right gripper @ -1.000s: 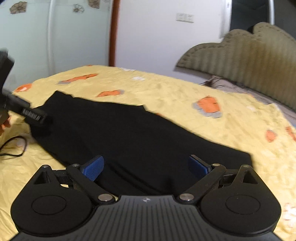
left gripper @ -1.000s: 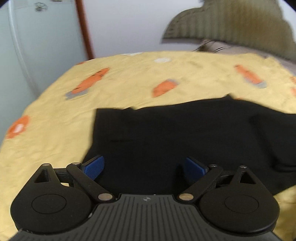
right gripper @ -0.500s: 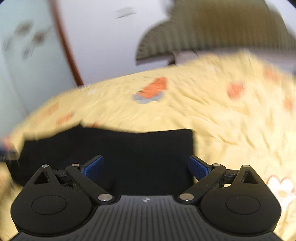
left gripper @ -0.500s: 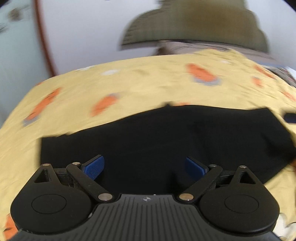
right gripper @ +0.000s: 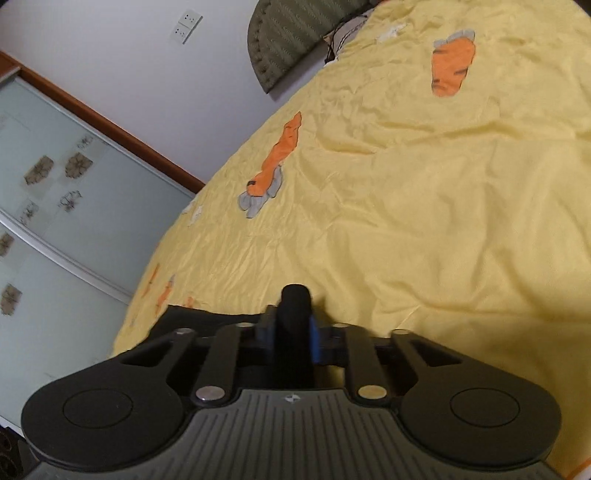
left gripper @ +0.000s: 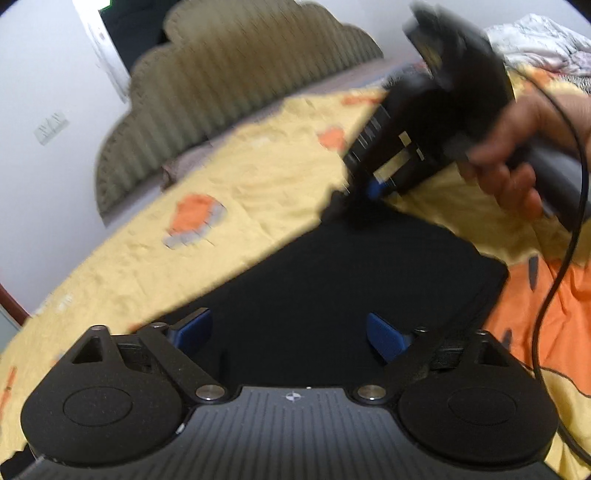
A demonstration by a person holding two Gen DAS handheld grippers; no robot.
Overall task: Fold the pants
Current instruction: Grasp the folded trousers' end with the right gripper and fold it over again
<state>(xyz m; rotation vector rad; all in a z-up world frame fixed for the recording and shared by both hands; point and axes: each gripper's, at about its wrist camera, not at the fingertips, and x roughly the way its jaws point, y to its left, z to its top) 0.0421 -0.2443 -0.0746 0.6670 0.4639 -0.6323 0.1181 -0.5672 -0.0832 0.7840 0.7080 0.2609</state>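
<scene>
I am holding my left tool [left gripper: 288, 328] low over the black pants [left gripper: 351, 280], its blue pads [left gripper: 384, 336] spread wide with dark cloth showing between them and nothing gripped. The pants are lying flat on the yellow bedspread [left gripper: 258, 192], which is printed with orange carrots, and they are reaching away from me toward their far end. There my right tool [left gripper: 373, 192] is pinching a bunched corner of the pants, my right hand [left gripper: 517, 147] wrapped around its handle with a black cable [left gripper: 569, 236] trailing off it. From the right wrist camera, my right tool [right gripper: 293, 332] is squeezed narrow on a roll of the black pants [right gripper: 293, 306] that is standing up between the pads, with more of the cloth spreading to the left just under the tool. Beyond it the wrinkled bedspread [right gripper: 443, 203] is stretching away to the padded olive headboard [right gripper: 291, 33], the white wall with its socket [right gripper: 186, 26], and the frosted wardrobe doors [right gripper: 62, 221].
</scene>
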